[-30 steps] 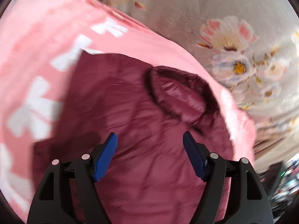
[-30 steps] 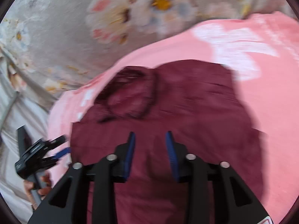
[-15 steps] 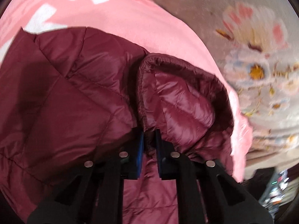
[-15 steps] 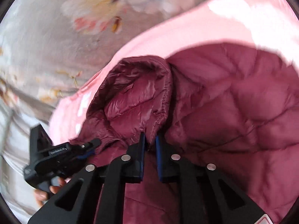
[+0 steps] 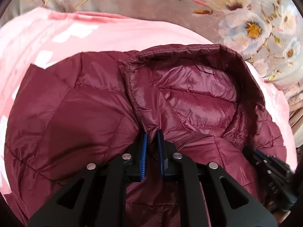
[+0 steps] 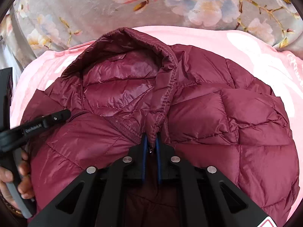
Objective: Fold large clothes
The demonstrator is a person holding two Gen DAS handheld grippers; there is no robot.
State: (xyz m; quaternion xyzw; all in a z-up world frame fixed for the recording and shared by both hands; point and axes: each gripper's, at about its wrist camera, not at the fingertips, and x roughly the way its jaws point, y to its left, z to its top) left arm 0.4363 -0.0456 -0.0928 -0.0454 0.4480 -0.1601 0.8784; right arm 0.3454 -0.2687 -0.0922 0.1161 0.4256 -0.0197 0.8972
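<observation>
A maroon quilted puffer jacket (image 5: 85, 113) lies on a pink blanket (image 5: 94, 32), its hood (image 5: 189, 94) open toward me. My left gripper (image 5: 151, 138) is shut on the hood's left edge where it meets the collar. My right gripper (image 6: 151, 141) is shut on the hood's (image 6: 121, 79) right edge near the zipper top. The jacket (image 6: 236, 123) fills most of the right wrist view. Each gripper shows in the other's view: the right one (image 5: 269, 162) at lower right, the left one (image 6: 47, 121) at left with the hand holding it.
The pink blanket (image 6: 246, 43) with white print lies on a grey floral bedspread (image 5: 246, 19), which also shows in the right wrist view (image 6: 170, 3). The bed's edge and a dark object (image 6: 6, 83) show at the far left of the right wrist view.
Both grippers came down onto the jacket and closed on the two front edges of the hood. The hood now stands a little more lifted and opened between them.
</observation>
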